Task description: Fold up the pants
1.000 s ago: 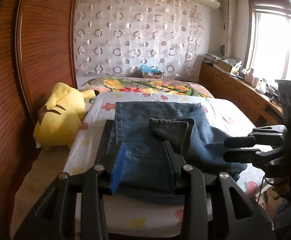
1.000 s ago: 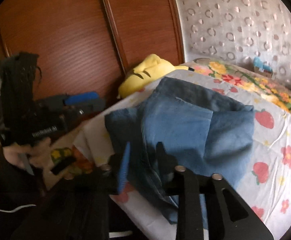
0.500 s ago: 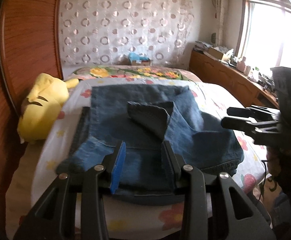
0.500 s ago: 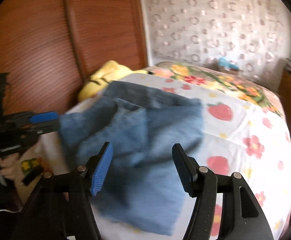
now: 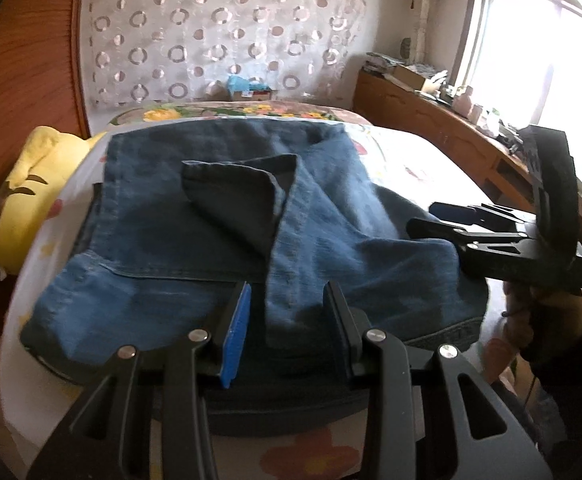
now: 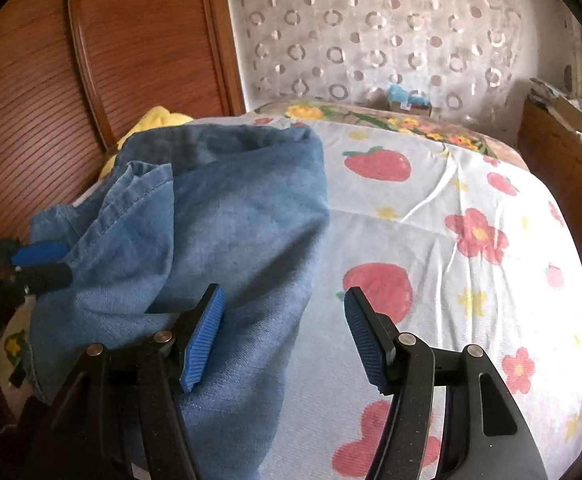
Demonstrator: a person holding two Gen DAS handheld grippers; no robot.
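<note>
Blue denim pants lie loosely folded on the bed, one leg end turned over on top; they also show in the right wrist view. My left gripper is open just above the near edge of the pants, a denim fold between its fingers, not pinched. My right gripper is open and empty over the right edge of the pants. It also shows in the left wrist view at the pants' right side. The left gripper appears in the right wrist view at the pants' left edge.
The bed sheet has strawberries and flowers. A yellow plush toy lies at the bed's left side against a wooden wardrobe. A wooden cabinet with clutter stands under the window at right.
My right gripper has let go of the pants, opened wide and swung right over the sheet. My left gripper has moved forward and down over the pants' near edge, which now lie flatter.
</note>
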